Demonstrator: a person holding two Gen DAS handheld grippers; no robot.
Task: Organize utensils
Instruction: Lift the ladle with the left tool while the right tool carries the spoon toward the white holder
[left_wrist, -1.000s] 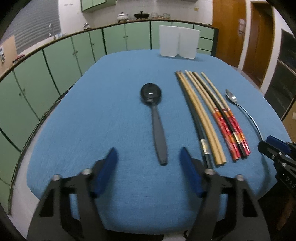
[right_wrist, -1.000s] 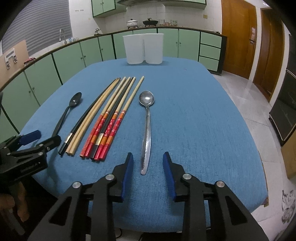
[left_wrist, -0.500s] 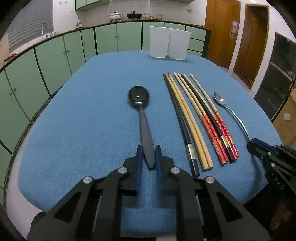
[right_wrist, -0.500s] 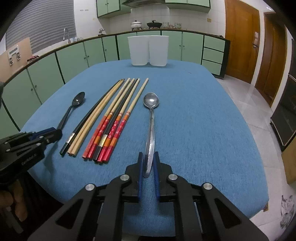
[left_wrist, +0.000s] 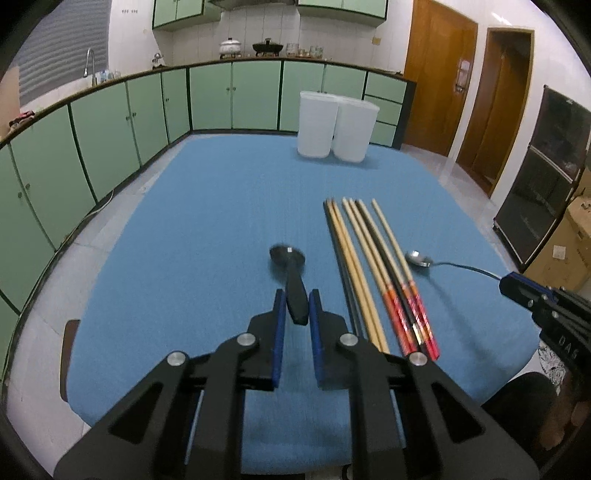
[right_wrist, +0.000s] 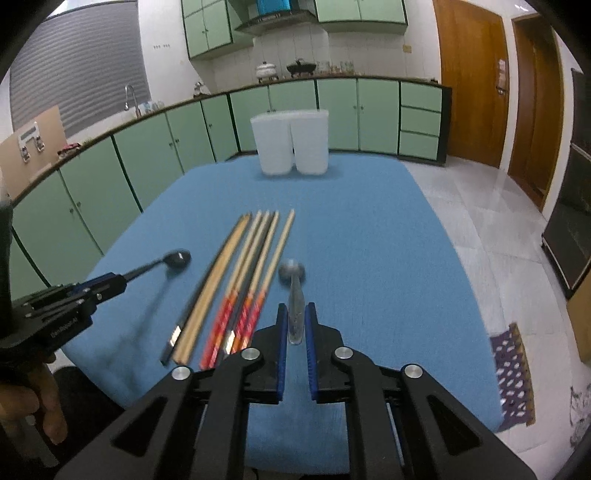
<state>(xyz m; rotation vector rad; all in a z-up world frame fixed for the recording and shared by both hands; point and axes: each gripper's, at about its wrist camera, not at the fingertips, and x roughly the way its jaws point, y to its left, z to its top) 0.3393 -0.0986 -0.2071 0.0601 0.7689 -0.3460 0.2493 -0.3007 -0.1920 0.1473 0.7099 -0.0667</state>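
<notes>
The blue-covered tabletop (left_wrist: 221, 206) carries two white containers (left_wrist: 337, 127) side by side at its far end and a row of chopsticks (left_wrist: 373, 273) lying lengthwise nearer the camera. The left tool (left_wrist: 294, 314) is clamped on the handle end of the black spoon (left_wrist: 291, 271), whose bowl hangs clear of the cloth; the right tool (right_wrist: 295, 325) is likewise clamped on the handle end of the metal spoon (right_wrist: 294, 291), just to the right of the chopsticks. Both spoons are gripped far from their bowls, so they may droop or swing. Carrying them well probably means holding them level, moving smoothly toward the containers, and keeping the two tools apart above the chopsticks.
</notes>
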